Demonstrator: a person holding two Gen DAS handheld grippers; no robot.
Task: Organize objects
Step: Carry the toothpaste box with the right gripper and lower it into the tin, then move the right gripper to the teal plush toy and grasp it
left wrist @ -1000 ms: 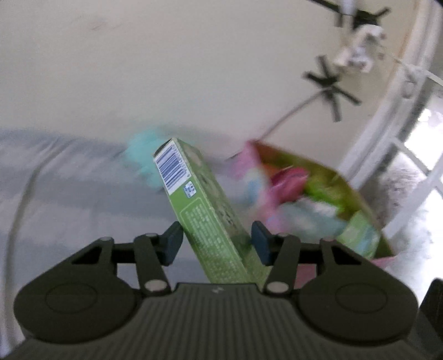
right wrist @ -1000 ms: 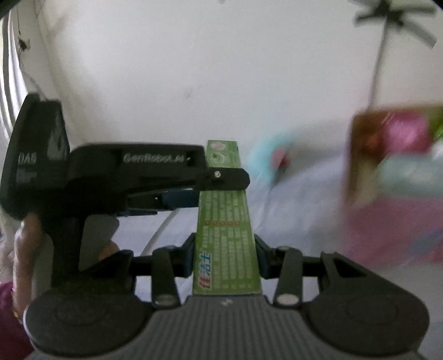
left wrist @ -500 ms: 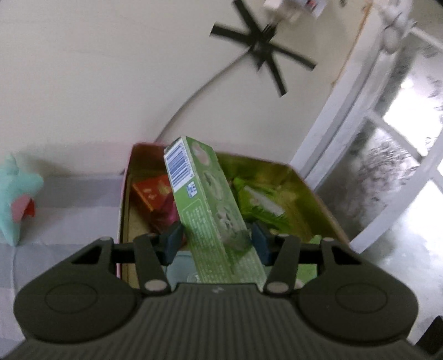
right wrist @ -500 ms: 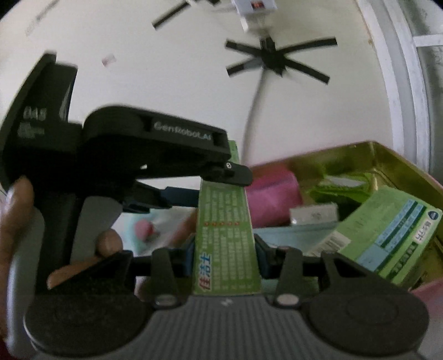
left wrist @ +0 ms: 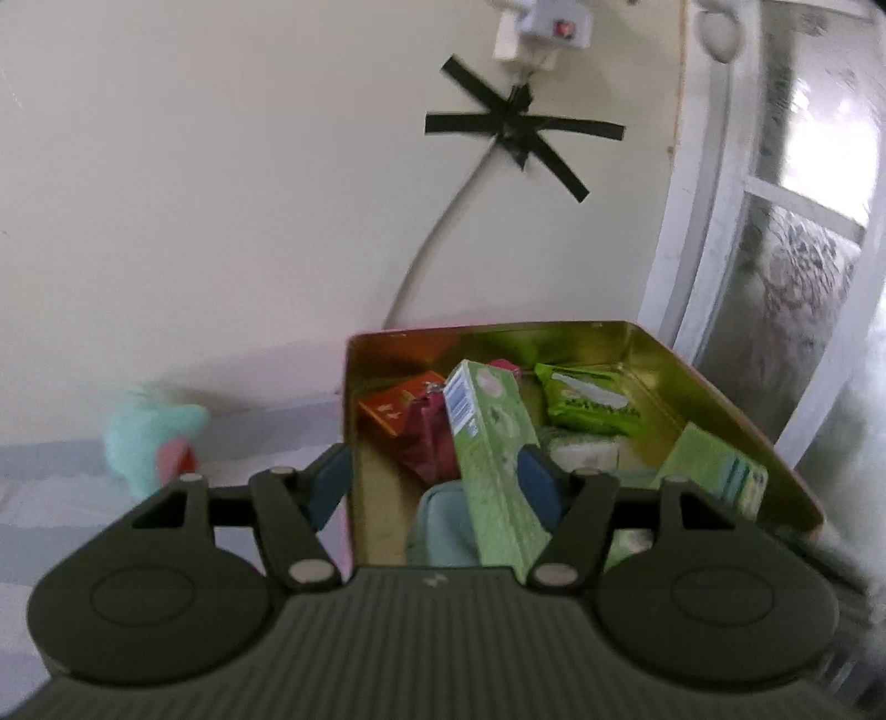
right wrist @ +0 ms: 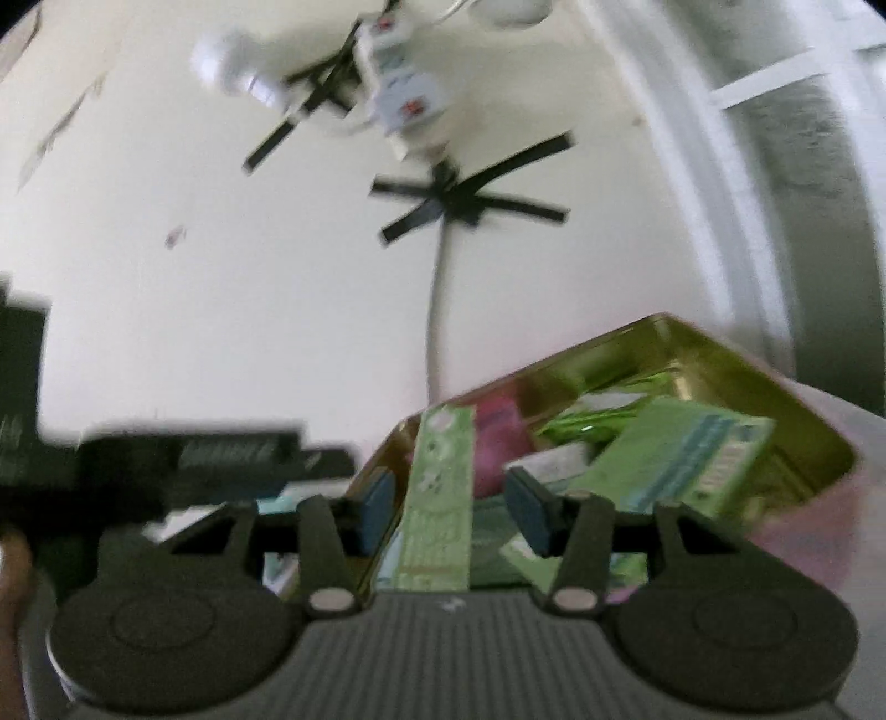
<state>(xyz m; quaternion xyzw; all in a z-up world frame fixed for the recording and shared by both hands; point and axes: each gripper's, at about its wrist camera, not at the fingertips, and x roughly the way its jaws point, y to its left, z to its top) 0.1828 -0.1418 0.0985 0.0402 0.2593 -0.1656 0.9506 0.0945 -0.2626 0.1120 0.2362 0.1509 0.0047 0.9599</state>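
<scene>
The long box (left wrist: 493,471) is light green with a blue-and-white barcode. The tin (left wrist: 714,399) is gold inside, pink outside. A soft toy (left wrist: 149,437) is turquoise. Black tape (left wrist: 520,133) crosses the cream wall (left wrist: 194,194).

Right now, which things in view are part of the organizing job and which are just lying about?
Part of the job:
- long green box, between the open jaws of both grippers, which have just been opening
- gold tin below it
- tin contents: orange box, green wipes pack, green carton

Lying about:
- teal plush toy on the bed
- taped cable and socket on the wall
</scene>
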